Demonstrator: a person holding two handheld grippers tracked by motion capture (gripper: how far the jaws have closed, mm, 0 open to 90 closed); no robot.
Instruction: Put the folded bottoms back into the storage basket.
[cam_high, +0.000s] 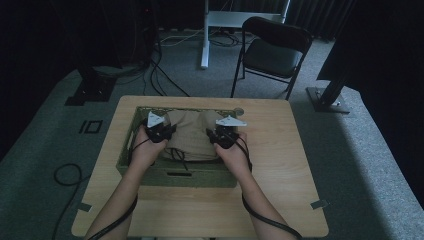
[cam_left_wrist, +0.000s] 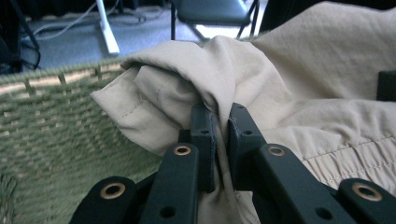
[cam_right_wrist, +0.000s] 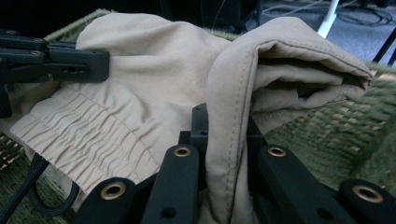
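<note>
A tan cloth garment (cam_high: 190, 134) lies bunched inside a green woven basket (cam_high: 127, 141) at the middle of the wooden table. My left gripper (cam_high: 159, 131) is at the garment's left side; in the left gripper view its jaws pinch a fold of the tan garment (cam_left_wrist: 224, 74), left gripper (cam_left_wrist: 221, 122) shut on it. My right gripper (cam_high: 223, 134) holds the garment's right side; a thick seamed fold of the garment (cam_right_wrist: 233, 93) runs down between the jaws of the right gripper (cam_right_wrist: 227, 122). The left gripper's black jaw (cam_right_wrist: 56, 58) shows at the upper left of the right gripper view.
The basket wall (cam_left_wrist: 51, 121) stands close on the left, and its woven floor (cam_right_wrist: 327, 135) shows at the right. A black drawstring (cam_high: 177, 155) trails from the garment. A folding chair (cam_high: 272, 50) and stand bases (cam_high: 327, 97) sit on the carpet beyond the table (cam_high: 280, 150).
</note>
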